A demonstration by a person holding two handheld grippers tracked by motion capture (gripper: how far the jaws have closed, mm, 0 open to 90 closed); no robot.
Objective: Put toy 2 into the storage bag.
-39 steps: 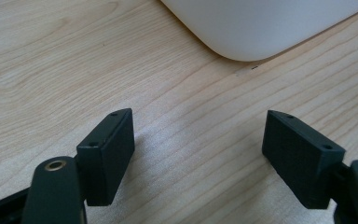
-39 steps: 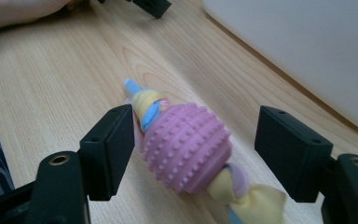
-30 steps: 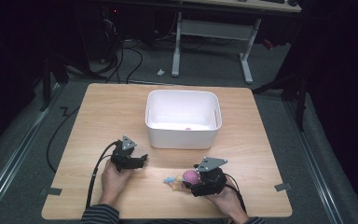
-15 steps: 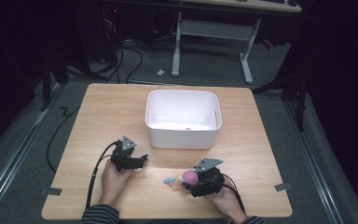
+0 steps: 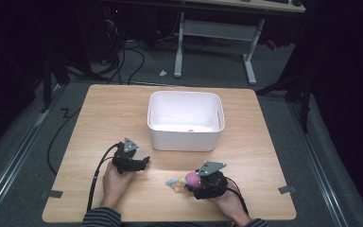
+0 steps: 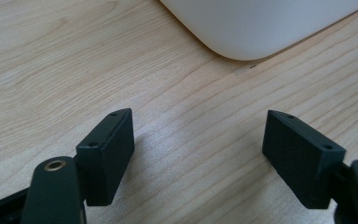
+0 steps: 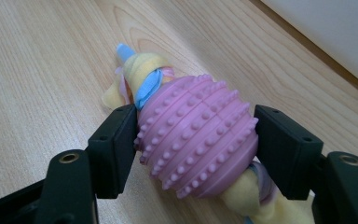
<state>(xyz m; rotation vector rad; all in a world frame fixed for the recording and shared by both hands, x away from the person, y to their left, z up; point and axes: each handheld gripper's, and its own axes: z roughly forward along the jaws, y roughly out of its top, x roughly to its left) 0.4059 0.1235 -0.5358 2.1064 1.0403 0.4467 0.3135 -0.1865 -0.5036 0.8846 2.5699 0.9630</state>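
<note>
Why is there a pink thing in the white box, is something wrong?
Nothing looks wrong. A small pink thing lies inside the white box. The right tool has just closed on the pink knobbly toy, on the table.

Pink studded, ridged ball (image 7: 196, 135) on yellow-and-blue rope toy (image 7: 140, 79); white bin (image 5: 185, 120); pale woodgrain table (image 5: 99, 113); black grippers' jaws; striped sleeves (image 5: 98, 218).

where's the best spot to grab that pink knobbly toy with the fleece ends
Grip the pink ball across its widest middle, one jaw on each side, coming in low along the table. The nubs and ridges give purchase; the soft fleece ends would slip. The right gripper has just closed there.
</note>
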